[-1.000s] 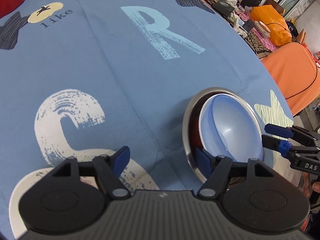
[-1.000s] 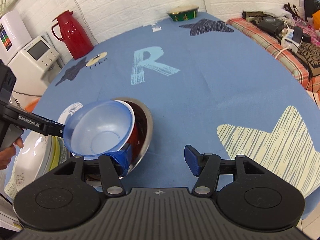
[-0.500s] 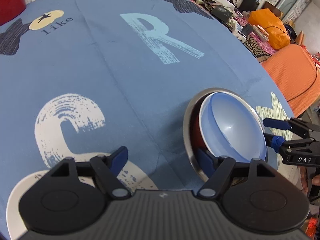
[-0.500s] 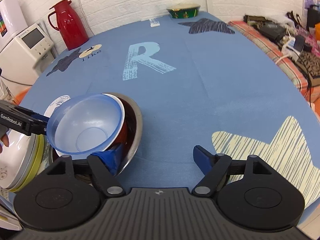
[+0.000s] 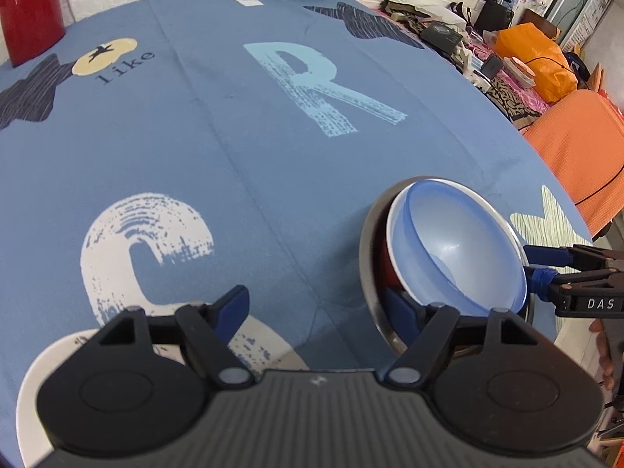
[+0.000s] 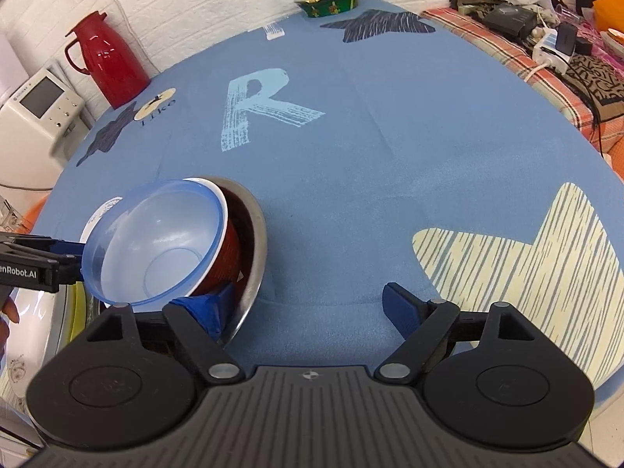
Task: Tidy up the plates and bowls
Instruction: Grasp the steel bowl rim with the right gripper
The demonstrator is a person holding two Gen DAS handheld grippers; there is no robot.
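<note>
The blue bowl (image 6: 156,245) sits tilted in a red bowl (image 6: 226,253) inside the steel bowl (image 6: 255,241); left gripper (image 5: 316,308) and right gripper (image 6: 308,304) both spread wide, clamping nothing

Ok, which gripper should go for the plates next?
Probably left. The open left gripper hovers right beside the white plate; the right gripper, also open, straddles the steel bowl rim, on the bowls' far side from it.
</note>
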